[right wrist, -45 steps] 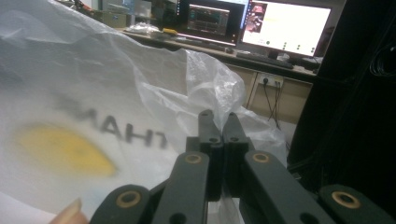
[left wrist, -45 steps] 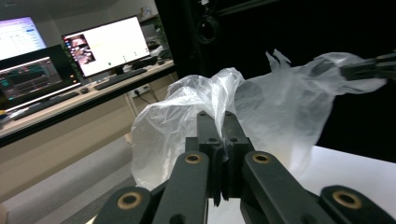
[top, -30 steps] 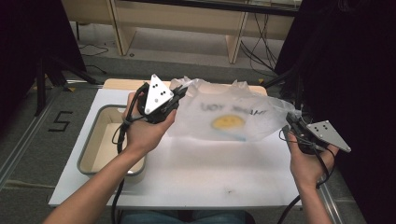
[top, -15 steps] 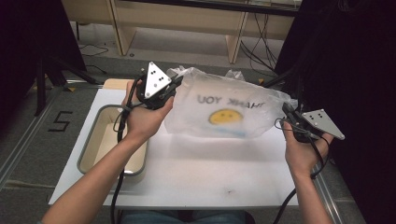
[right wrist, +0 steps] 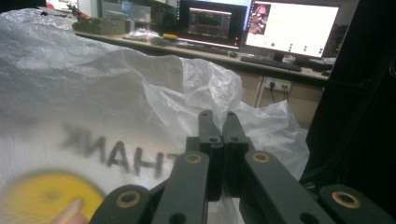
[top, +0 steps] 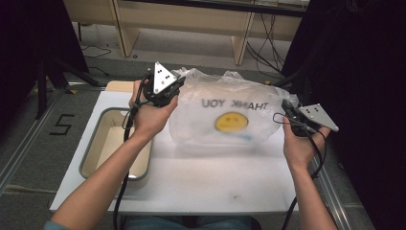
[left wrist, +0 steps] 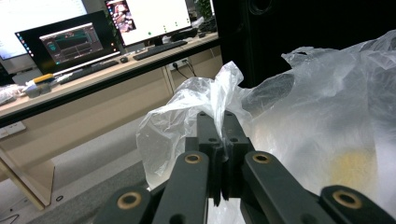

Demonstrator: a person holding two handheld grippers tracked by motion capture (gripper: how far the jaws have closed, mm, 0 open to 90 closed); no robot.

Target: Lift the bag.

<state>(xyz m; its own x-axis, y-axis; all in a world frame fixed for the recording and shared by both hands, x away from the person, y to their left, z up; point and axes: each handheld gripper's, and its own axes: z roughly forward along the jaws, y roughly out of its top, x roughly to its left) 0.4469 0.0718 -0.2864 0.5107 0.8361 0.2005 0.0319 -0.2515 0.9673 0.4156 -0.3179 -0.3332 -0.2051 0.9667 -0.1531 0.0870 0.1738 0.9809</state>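
Observation:
A clear plastic bag printed with a mirrored "THANK YOU" and a yellow smiley face hangs lifted above the white table. My left gripper is shut on the bag's left top corner; in the left gripper view the jaws pinch a fold of the plastic bag at the left gripper. My right gripper is shut on the bag's right edge. The right gripper view has the right gripper clamping film, with the plastic bag spread to its left.
A grey metal tray with a cream inside sits at the table's left, under my left forearm. Dark drapes stand at both sides. Wooden desk legs and cables lie beyond the far edge. Monitors on a desk show behind.
Both grippers have risen and moved away from me, pulling the bag up and taut so its printed face stands more upright. Both grips have held.

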